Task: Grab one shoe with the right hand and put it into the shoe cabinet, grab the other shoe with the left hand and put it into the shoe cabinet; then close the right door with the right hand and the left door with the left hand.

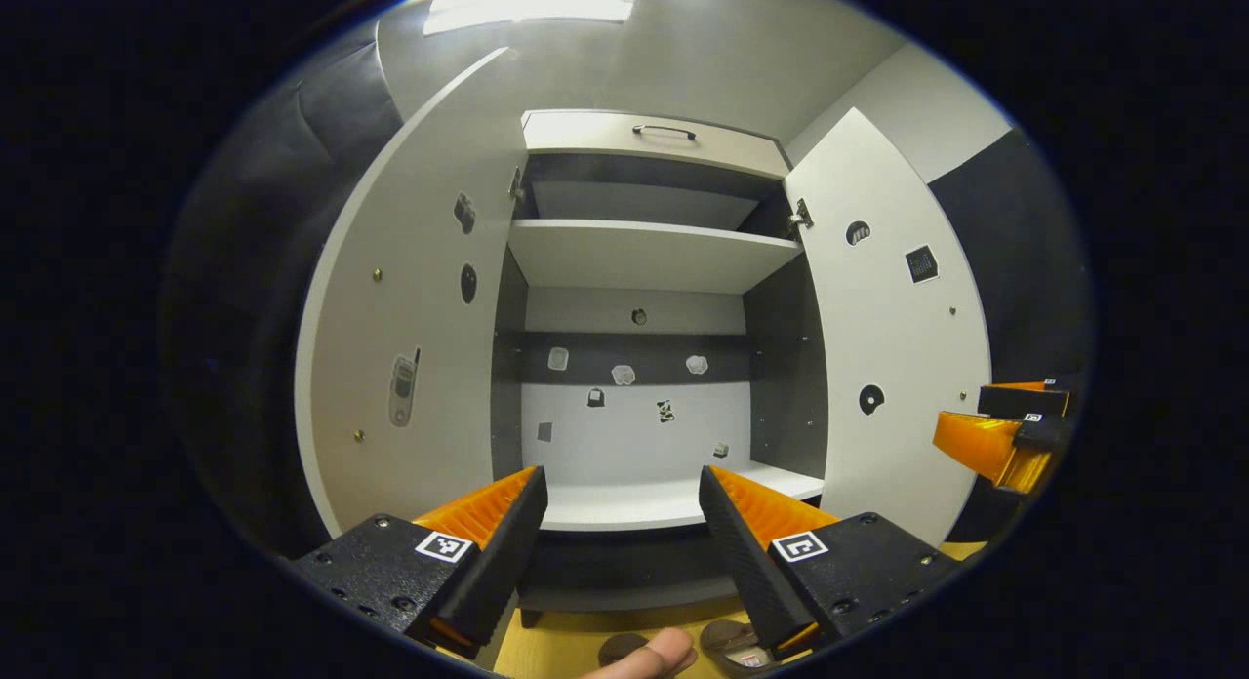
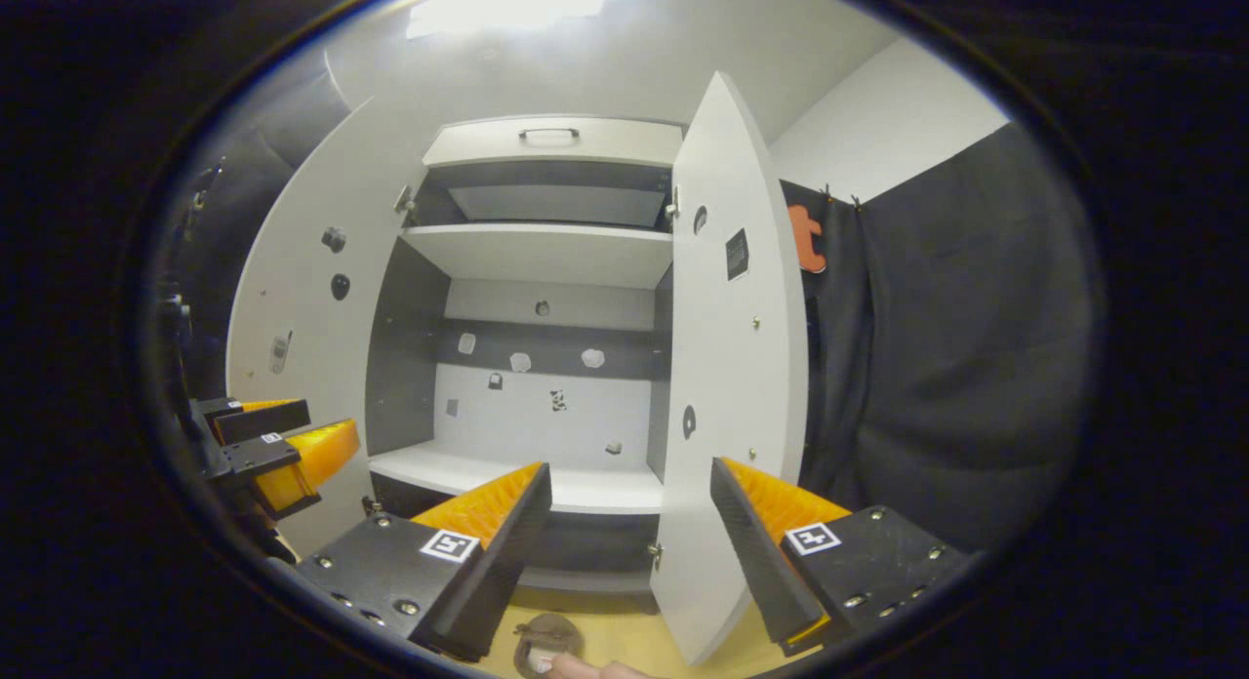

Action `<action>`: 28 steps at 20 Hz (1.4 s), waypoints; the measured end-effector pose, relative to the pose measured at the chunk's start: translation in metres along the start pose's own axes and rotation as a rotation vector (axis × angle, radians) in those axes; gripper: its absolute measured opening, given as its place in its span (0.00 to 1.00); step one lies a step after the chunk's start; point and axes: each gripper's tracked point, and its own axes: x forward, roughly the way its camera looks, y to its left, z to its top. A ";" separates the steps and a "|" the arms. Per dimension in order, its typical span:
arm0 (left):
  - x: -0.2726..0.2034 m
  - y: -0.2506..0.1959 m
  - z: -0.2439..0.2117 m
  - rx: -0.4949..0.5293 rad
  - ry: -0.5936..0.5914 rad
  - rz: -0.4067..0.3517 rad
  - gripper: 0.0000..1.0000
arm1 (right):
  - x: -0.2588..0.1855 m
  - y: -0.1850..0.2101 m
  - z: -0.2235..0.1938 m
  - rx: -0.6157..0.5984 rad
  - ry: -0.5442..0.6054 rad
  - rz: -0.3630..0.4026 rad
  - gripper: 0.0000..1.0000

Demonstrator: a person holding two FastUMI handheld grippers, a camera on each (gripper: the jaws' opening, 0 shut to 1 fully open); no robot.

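Two shoes are seen on the floor just in front of the shoe cabinet, partly cut off at the lower edge of the left gripper view; one shoe appears likewise in the right gripper view. The lower shelf carries no shoe, and the left door and right door stand wide open. No step is therefore judged done: both placements and both closings remain. The left gripper and right gripper are held before the cabinet, fingers spread apart and grasping nothing. A fingertip of the person intrudes at the bottom.
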 end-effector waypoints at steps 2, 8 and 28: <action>0.004 0.003 -0.009 -0.005 0.003 -0.001 0.96 | 0.009 0.017 -0.018 -0.009 0.014 0.045 0.94; 0.016 0.008 -0.031 -0.018 0.028 -0.028 0.96 | 0.027 0.039 -0.097 -0.072 0.079 0.023 0.98; 0.066 0.046 -0.073 -0.037 0.122 -0.014 0.96 | -0.020 0.136 -0.406 0.048 0.781 0.195 0.94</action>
